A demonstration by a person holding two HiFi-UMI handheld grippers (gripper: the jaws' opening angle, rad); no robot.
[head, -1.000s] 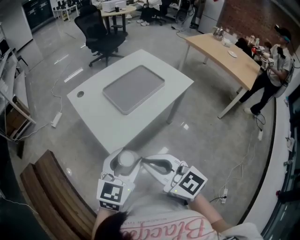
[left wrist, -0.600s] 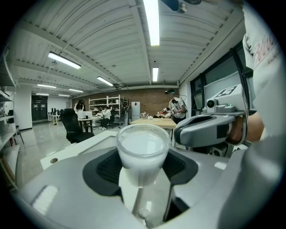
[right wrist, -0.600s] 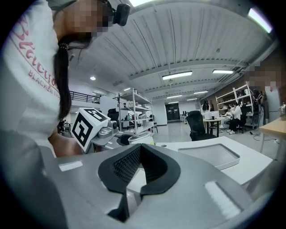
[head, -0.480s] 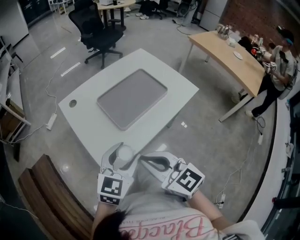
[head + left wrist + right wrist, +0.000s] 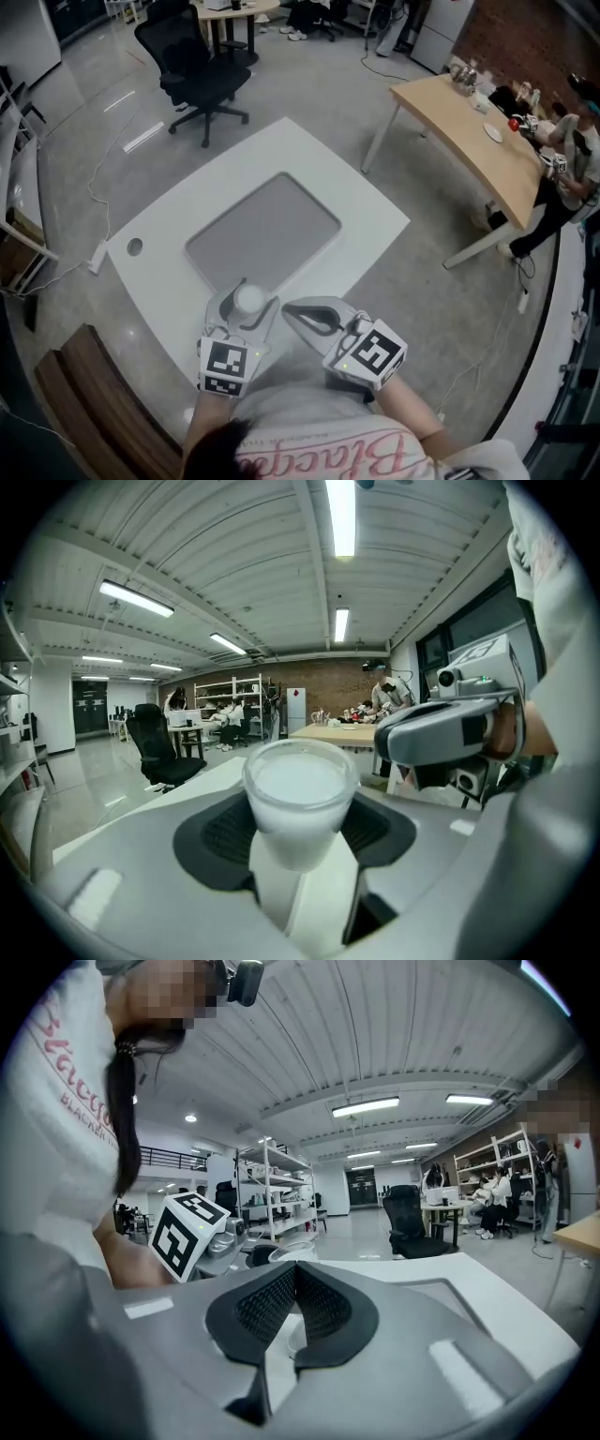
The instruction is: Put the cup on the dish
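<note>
Cup (image 5: 250, 298): one, in the left gripper's (image 5: 298, 836) grasp; right gripper (image 5: 294, 1271) clenched, empty.

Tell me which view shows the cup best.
The left gripper view: the cup fills the centre, gripped between the jaws. The head view shows it small, from above; the right gripper view shows only its rim past the jaws.

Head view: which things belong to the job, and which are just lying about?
Job: cup, held by left gripper; grey tray; white table.
Lying about: office chair; wooden desk; bench.
</note>
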